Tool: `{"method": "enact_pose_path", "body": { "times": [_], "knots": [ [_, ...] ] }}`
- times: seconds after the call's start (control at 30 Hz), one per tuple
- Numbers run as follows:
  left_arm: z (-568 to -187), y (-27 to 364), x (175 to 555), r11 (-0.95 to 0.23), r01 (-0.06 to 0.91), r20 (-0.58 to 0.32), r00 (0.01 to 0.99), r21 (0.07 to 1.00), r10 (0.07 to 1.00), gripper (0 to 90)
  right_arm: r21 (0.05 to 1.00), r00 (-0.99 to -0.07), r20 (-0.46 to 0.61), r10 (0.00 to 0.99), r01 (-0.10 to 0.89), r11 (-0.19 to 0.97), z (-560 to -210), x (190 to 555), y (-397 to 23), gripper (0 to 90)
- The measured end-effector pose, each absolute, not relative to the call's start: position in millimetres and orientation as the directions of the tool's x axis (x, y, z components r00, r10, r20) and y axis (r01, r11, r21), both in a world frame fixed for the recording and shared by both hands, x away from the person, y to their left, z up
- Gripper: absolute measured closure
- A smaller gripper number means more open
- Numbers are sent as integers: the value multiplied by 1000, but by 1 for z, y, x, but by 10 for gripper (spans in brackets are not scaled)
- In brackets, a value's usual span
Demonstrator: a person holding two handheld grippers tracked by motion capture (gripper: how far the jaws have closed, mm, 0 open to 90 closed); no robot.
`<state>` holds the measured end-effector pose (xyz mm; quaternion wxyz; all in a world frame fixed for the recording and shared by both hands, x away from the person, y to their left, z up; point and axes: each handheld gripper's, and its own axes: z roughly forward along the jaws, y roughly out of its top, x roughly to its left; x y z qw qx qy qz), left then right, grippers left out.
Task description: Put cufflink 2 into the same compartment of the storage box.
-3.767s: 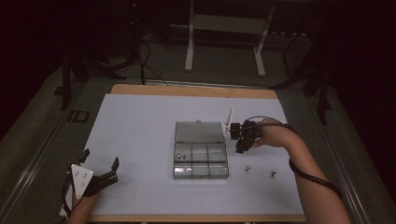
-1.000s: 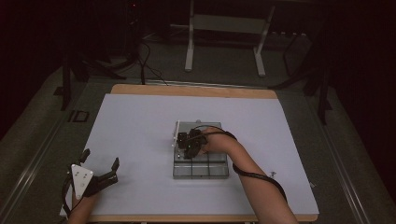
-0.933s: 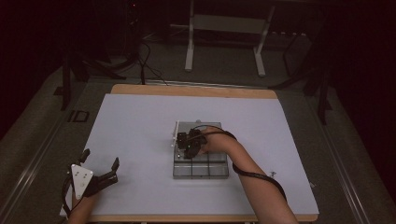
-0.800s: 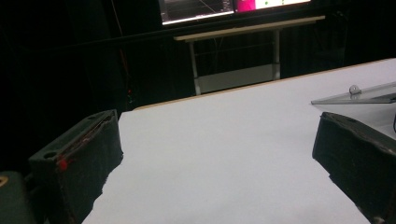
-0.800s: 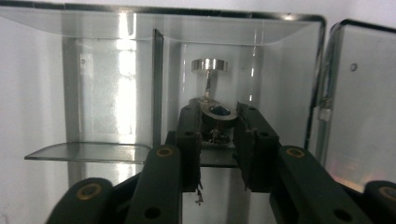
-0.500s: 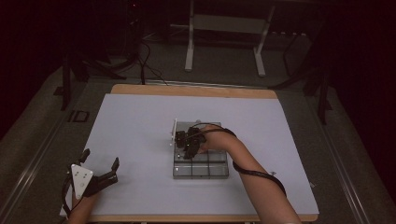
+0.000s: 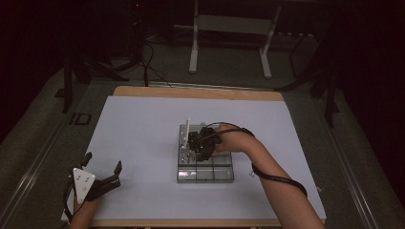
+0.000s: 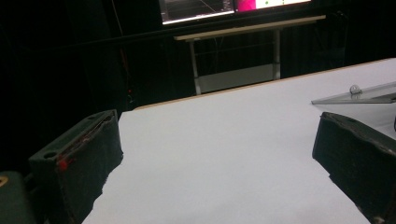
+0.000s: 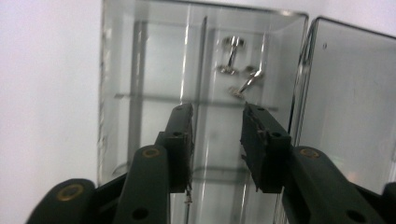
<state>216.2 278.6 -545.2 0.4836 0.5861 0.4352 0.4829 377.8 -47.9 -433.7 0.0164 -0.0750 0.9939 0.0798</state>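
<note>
Clear plastic box (image 9: pixel 154 84) now holds 2 metal screws (image 9: pixel 238 70) beneath the right gripper (image 9: pixel 217 116), whose empty fingers have just been opening.

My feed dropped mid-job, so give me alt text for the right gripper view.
The right gripper, its two black jaws slightly apart with nothing between them, hangs over a clear plastic compartment box on the white table cover. Two small silver metal screws lie in a far compartment, just past the jaw tips. The box's clear hinged lid lies open at right.

Dark room, white-legged desk (image 7: pixel 229 24) behind
</note>
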Motion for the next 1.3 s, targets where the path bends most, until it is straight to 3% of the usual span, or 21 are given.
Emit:
{"method": "enact_pose_path", "body": {
  "times": [0.67, 1.3],
  "knots": [
    [-545, 279, 216, -154, 44, 146, 152, 987, 978, 24, 52, -996, -52, -76, -79, 996, -414, 360, -122, 632],
    [-545, 279, 216, -153, 44, 145, 152, 987, 978, 24, 25, -997, -73, 2, 0, 1000, -417, 347, -171, 614]
  ]
}}
